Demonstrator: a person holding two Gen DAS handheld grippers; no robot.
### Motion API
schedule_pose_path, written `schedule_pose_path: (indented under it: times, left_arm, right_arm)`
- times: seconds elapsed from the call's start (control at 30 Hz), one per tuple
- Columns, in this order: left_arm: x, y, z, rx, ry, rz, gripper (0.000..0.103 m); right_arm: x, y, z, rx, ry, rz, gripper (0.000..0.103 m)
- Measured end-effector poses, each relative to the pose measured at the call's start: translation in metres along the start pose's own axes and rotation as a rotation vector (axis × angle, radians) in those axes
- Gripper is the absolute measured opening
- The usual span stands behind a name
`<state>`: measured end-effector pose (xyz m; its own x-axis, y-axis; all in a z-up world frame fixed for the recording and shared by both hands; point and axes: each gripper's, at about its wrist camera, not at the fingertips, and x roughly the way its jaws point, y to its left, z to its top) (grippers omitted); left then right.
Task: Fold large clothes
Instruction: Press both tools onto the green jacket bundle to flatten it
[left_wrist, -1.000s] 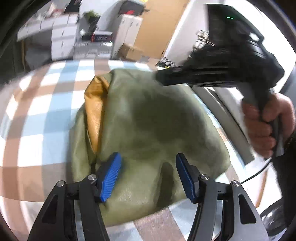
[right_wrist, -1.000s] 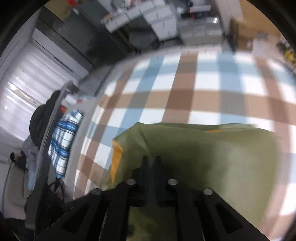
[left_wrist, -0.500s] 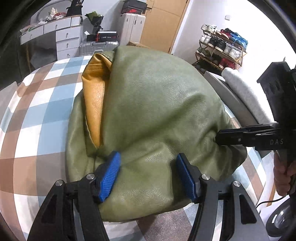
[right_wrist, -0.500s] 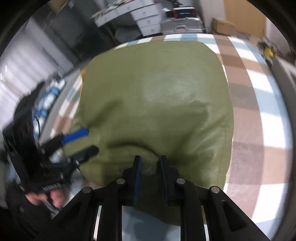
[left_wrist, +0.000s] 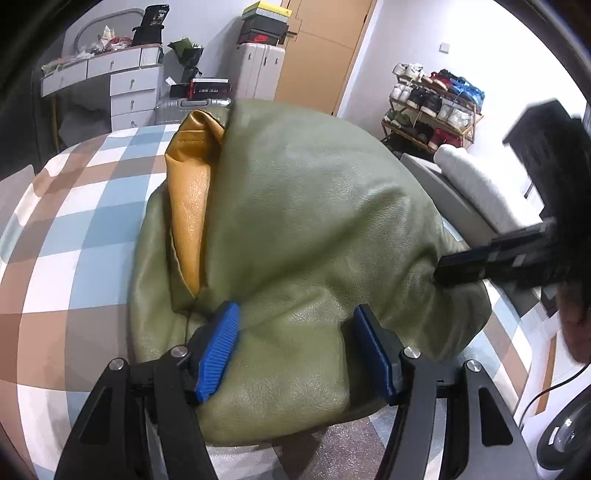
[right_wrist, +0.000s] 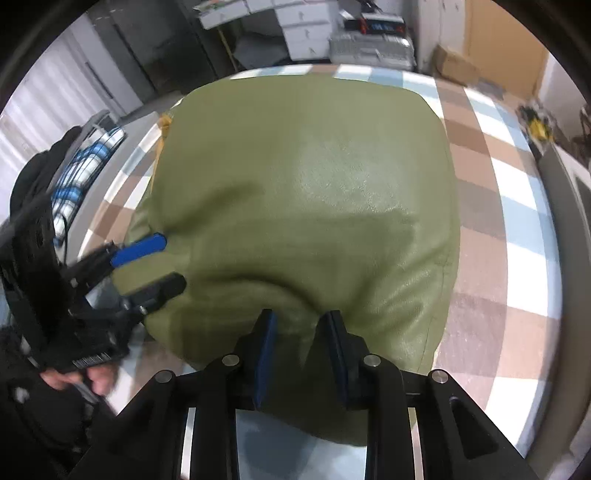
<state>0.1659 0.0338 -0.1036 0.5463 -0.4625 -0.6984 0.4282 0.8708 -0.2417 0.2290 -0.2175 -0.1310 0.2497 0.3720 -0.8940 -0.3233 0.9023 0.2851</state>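
Observation:
An olive-green leather jacket (left_wrist: 303, 229) with a mustard-yellow lining (left_wrist: 188, 192) lies folded in a puffy bundle on a checked bed cover (left_wrist: 74, 236). My left gripper (left_wrist: 295, 347) is open, its blue pads resting on the jacket's near edge. The right gripper (left_wrist: 439, 271) shows at the right, at the bundle's side. In the right wrist view the jacket (right_wrist: 306, 184) fills the middle. My right gripper (right_wrist: 301, 343) has opened, jaws straddling a fold at the near edge. The left gripper (right_wrist: 155, 262) shows at the left, open.
The checked bed cover (right_wrist: 498, 206) reaches the bed's right edge. Drawers (left_wrist: 125, 92) and a suitcase (left_wrist: 181, 109) stand beyond the bed. A shoe rack (left_wrist: 432, 107) and a grey bed end (left_wrist: 476, 188) are at the right. Striped cloth (right_wrist: 77, 173) hangs at the left.
The right gripper carried the jacket edge over onto the bundle, came down at its side and opened its jaws. The left gripper stayed open at the near edge.

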Motion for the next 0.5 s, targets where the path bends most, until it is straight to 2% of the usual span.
schedule_pose_path:
  times: [0.03,0.07,0.13,0.17,0.27,0.3,0.33,0.4,0.5]
  left_arm:
    - [0.000,0.001,0.001,-0.006,0.000,-0.008,0.058]
    - [-0.001,0.002,0.001,-0.012,-0.001,-0.015,0.058]
    - [-0.001,0.001,0.002,-0.009,-0.005,-0.018,0.058]
    - [-0.001,0.001,0.002,-0.005,-0.006,-0.017,0.058]
    - [-0.001,0.001,0.002,-0.003,-0.007,-0.027,0.058]
    - [-0.001,0.002,0.003,-0.007,-0.011,-0.034,0.059]
    - [-0.001,0.003,0.003,-0.013,-0.018,-0.037,0.059]
    - [-0.001,0.008,0.004,-0.037,-0.026,-0.051,0.059]
    - [0.000,0.009,0.006,-0.049,-0.027,-0.066,0.059]
  right_arm:
    - [-0.016,0.007,0.009,-0.027,-0.051,0.030,0.021]
    - [-0.034,0.012,0.018,-0.046,-0.139,0.036,0.023]
    - [-0.049,0.020,0.040,-0.046,-0.228,0.029,0.029]
    - [-0.044,0.022,0.054,-0.041,-0.215,0.025,0.032]
    - [-0.012,0.022,0.089,-0.009,-0.159,0.011,0.031]
    - [0.012,0.018,0.102,0.004,-0.110,-0.030,0.029]
    - [0.026,0.016,0.111,-0.001,-0.104,-0.050,0.029]
    - [0.042,0.023,0.118,-0.012,-0.106,-0.057,0.036]
    - [0.047,0.028,0.121,-0.045,-0.077,-0.088,0.040]
